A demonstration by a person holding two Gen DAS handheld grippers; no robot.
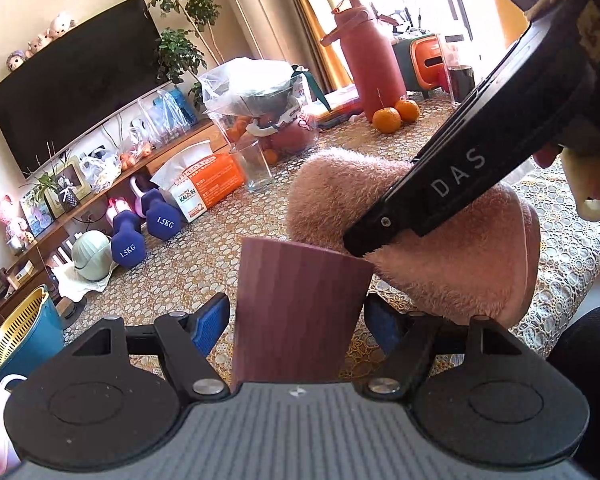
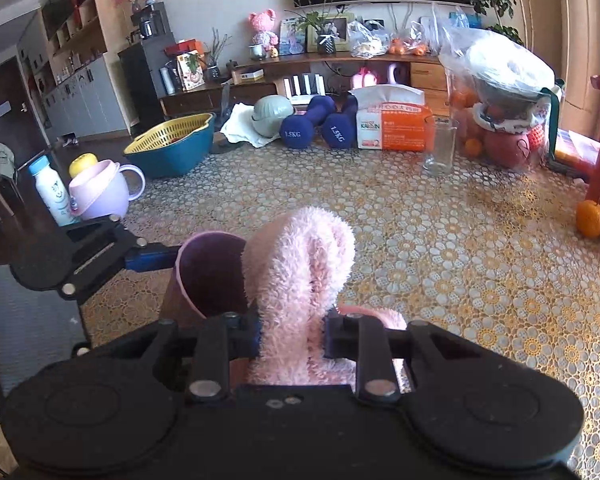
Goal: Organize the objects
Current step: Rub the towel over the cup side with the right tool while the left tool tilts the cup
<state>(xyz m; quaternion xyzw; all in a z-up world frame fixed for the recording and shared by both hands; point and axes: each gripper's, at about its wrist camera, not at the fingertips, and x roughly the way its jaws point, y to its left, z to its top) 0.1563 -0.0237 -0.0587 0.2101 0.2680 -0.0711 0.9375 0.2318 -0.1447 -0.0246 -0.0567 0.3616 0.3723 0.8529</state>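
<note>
A dark purple-brown cup stands on the patterned tablecloth between the blue pads of my left gripper, which is shut on it. The cup's open mouth shows in the right wrist view. My right gripper is shut on a fluffy pink slipper and holds it beside the cup's rim, toe up. In the left wrist view the slipper lies just behind and right of the cup, with the right gripper's black body across it.
On the table: a clear glass, a tissue pack, blue dumbbells, a bagged bowl over fruit, a teal and yellow colander basin, a lilac mug, a white bottle, oranges, a red flask.
</note>
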